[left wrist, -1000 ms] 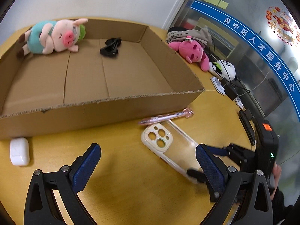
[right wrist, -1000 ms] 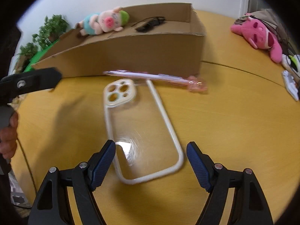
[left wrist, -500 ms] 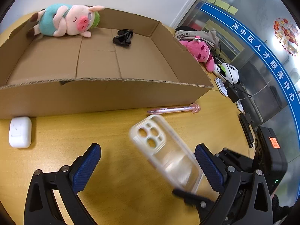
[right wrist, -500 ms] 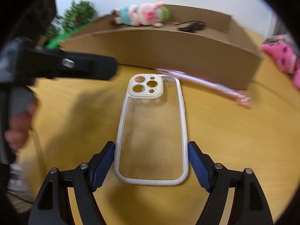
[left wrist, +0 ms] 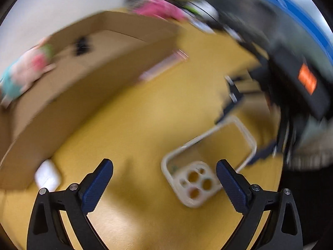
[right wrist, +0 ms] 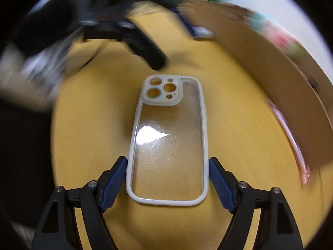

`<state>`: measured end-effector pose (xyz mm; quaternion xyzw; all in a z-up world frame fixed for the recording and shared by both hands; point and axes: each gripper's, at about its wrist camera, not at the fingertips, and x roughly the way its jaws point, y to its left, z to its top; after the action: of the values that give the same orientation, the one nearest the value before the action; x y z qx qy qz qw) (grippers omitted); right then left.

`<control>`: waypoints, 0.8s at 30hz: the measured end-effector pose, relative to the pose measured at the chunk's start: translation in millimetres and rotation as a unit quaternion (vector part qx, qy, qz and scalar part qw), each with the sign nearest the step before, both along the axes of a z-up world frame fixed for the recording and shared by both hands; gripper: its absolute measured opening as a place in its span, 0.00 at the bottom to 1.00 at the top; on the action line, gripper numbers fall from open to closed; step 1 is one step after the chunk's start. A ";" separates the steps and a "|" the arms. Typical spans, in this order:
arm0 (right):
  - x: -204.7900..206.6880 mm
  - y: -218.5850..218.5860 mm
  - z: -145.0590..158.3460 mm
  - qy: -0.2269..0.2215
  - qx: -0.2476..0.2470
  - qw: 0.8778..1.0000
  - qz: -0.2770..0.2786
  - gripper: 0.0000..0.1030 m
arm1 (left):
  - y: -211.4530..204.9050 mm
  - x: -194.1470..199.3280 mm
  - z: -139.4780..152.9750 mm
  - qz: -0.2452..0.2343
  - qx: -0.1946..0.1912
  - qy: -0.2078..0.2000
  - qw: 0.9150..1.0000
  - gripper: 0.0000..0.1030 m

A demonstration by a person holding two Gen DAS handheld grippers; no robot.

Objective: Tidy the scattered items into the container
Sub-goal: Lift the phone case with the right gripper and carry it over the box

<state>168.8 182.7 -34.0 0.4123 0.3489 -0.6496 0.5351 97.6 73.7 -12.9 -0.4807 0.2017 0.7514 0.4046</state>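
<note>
The clear phone case (right wrist: 167, 143) is pinched by its two long sides between the blue pads (right wrist: 116, 184) of the right gripper (right wrist: 167, 184), camera cutouts pointed away from the hand, and a bright glare patch is caught on its scratched back. It's held over the yellow table (right wrist: 239, 137), though whether it's lifted clear of the wood or just resting on it can't be told. The left gripper (left wrist: 164, 185) is spread wide with nothing gripped; the cutout end of the case is seen between its fingers in the left wrist view, but no pad is touching it. The cardboard box (left wrist: 87, 87) is set along the far side of the table, and inside it a plush pig (left wrist: 25, 70) is tucked in a far corner with a small black thing (left wrist: 81, 45) nearby, too blurred to name. A pink pen (left wrist: 162, 65) is lying on the table just outside the box's near wall, and a white earbud case (left wrist: 46, 175) is parked against that same wall toward the other end. A pink plush toy (left wrist: 160, 10) is smeared by blur beyond the box.
</note>
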 end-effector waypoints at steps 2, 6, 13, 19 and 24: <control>3.2 -3.2 0.8 -0.003 0.018 0.999 0.041 0.76 | 13.9 10.4 -10.4 -0.064 -0.028 0.009 0.998 0.98; 4.8 -10.6 1.9 -0.004 0.053 0.995 0.085 0.76 | 25.1 14.0 -19.2 -0.122 -0.029 -0.012 0.992 1.00; 9.1 -20.5 3.4 -0.007 0.077 0.990 0.119 0.78 | 25.9 27.6 -24.6 -0.195 -0.050 -0.034 0.979 1.00; 9.6 -27.5 5.1 -0.007 0.079 0.988 0.132 0.78 | 21.4 31.5 -24.9 -0.208 -0.071 -0.007 0.976 0.95; 4.9 -33.8 8.1 -0.003 0.079 0.990 0.121 0.77 | 14.7 27.5 -18.9 -0.203 -0.067 -0.010 0.977 0.82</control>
<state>173.7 148.9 -25.9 0.4093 0.4449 -0.5494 0.5767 125.1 88.4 -31.7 -0.4631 0.3412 0.6334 0.5176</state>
